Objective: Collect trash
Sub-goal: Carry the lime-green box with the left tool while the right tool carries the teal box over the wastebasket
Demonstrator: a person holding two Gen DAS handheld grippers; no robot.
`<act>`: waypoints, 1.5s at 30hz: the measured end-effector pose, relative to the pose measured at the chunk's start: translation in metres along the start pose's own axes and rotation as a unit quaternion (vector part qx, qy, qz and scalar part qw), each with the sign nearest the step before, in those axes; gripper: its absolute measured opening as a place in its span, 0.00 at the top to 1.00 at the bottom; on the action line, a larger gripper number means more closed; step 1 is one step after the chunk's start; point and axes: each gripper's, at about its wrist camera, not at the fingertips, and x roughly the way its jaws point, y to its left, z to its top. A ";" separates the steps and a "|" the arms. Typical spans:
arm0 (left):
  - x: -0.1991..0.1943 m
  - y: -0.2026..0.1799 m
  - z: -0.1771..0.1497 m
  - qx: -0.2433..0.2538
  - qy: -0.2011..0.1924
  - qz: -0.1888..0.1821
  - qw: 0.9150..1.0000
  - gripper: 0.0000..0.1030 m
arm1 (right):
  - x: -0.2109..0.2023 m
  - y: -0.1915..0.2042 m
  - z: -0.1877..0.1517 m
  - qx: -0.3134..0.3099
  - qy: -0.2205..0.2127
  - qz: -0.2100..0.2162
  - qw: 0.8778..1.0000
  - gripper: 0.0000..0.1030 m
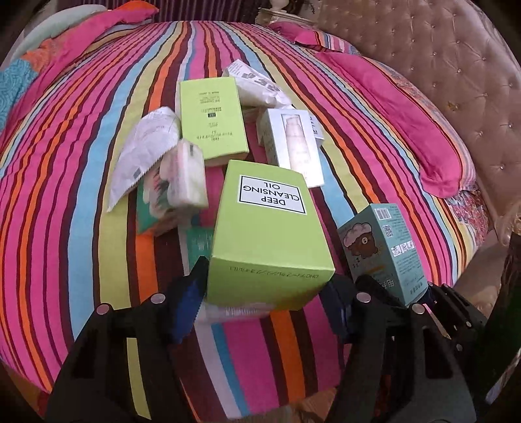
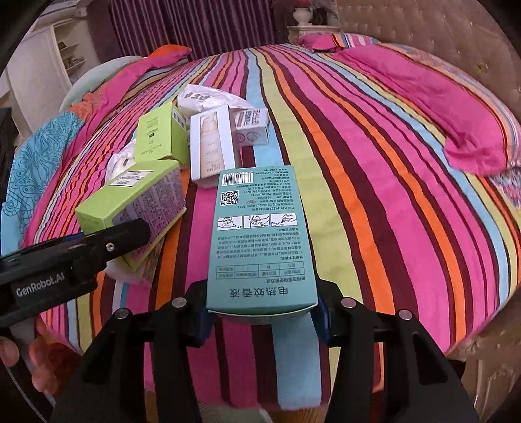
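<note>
Lime box (image 1: 267, 234), teal carton (image 2: 260, 234), both lifted off bedspread

A bed with a striped cover (image 2: 374, 136) fills the room; a tufted beige headboard (image 1: 456, 75) stands behind. Purple curtains (image 2: 195, 26) hang beyond; a white shelf unit (image 2: 62, 55) stands left.

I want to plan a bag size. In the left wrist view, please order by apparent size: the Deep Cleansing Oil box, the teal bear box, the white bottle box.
1. Deep Cleansing Oil box, largest, though nearest the camera.
2 and 3. Teal bear box and white bottle box look alike; distance differs, so unranked.
</note>
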 end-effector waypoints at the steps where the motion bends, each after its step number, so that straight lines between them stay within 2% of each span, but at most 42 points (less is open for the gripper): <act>1: -0.003 0.000 -0.003 0.001 -0.001 -0.003 1.000 0.39 | -0.002 -0.002 -0.002 0.008 0.003 0.005 1.000 0.56; 10: -0.047 0.006 -0.039 0.014 -0.011 -0.026 1.000 0.39 | -0.042 -0.002 -0.031 0.031 0.008 0.032 0.999 0.56; 18: -0.103 0.022 -0.099 0.017 -0.014 -0.043 0.999 0.39 | -0.075 0.008 -0.062 0.028 0.022 0.059 0.998 0.56; 22: -0.122 0.030 -0.142 0.024 0.008 -0.040 0.999 0.39 | -0.084 0.013 -0.087 0.023 0.051 0.074 0.996 0.56; 24: -0.124 0.037 -0.168 0.024 0.034 -0.029 0.999 0.39 | -0.084 0.017 -0.103 0.027 0.076 0.088 0.993 0.56; 28: -0.102 0.054 -0.214 -0.004 0.105 -0.017 0.994 0.39 | -0.064 0.023 -0.135 0.039 0.143 0.100 0.984 0.56; 33: -0.058 0.078 -0.232 -0.048 0.170 -0.031 0.984 0.39 | -0.022 0.020 -0.159 0.083 0.234 0.117 0.962 0.56; 37: -0.016 0.083 -0.250 -0.042 0.222 -0.003 0.974 0.39 | 0.013 0.018 -0.176 0.096 0.289 0.101 0.947 0.56; 42: 0.025 0.083 -0.268 -0.037 0.290 0.000 0.956 0.39 | 0.048 0.023 -0.194 0.093 0.344 0.088 0.930 0.56; 45: 0.039 0.083 -0.274 -0.038 0.313 0.004 0.949 0.39 | 0.057 0.025 -0.201 0.099 0.365 0.089 0.921 0.56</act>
